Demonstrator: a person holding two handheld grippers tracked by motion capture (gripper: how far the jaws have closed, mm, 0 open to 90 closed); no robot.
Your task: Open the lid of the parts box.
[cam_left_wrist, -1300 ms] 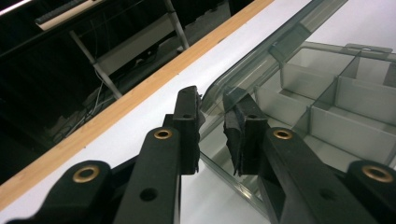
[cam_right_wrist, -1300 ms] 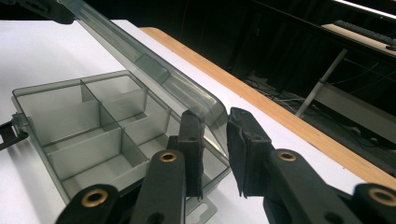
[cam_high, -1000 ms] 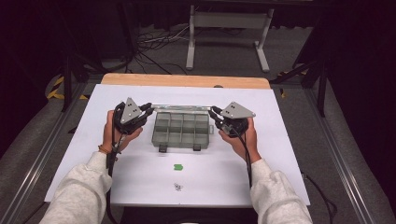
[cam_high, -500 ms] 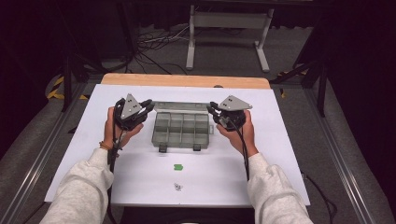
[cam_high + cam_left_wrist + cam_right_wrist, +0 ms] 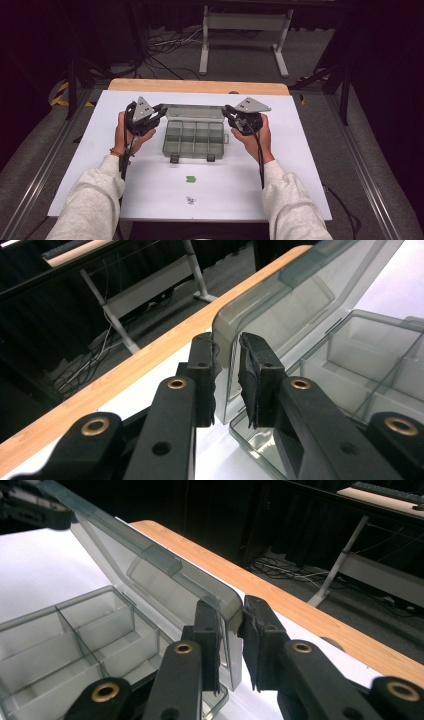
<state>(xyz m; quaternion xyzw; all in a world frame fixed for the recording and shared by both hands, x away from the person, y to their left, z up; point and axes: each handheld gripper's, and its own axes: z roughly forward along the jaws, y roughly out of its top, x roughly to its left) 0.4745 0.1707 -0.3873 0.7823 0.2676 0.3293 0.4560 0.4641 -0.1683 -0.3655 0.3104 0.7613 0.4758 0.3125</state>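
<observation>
**Both hand-held grippers on the lid corners of the open organiser box**

Over on the left, the left hand-held gripper (image 5: 159, 111) sits at the back-left corner of the clear compartment box (image 5: 194, 138), and from its own camera the two black jaws straddle the edge of the raised lid (image 5: 280, 305), one pad on each side, nearly closed; the inner pad looks to be right against the plastic, the outer one close beside it, though whether it presses is hard to call. The left hand (image 5: 131, 134) rests low on the white surface (image 5: 90, 150) just beside the box.

Centre stage, the box lies in the middle of the surface, its lid tilted up and back towards the wooden far edge (image 5: 200, 86), the divided compartments bare, two latches at the front rim. Nearer the person, well apart from the box, lie a small green piece (image 5: 190, 178) and, closer still, a tiny dark bit (image 5: 190, 200).

On the right, the right hand-held gripper (image 5: 227, 114) mirrors it at the back-right corner: jaws narrowly parted with the lid's corner (image 5: 227, 612) between them, one pad inside, one outside, both close on the plastic. The right hand (image 5: 254, 137) sits beside the box's right end
</observation>
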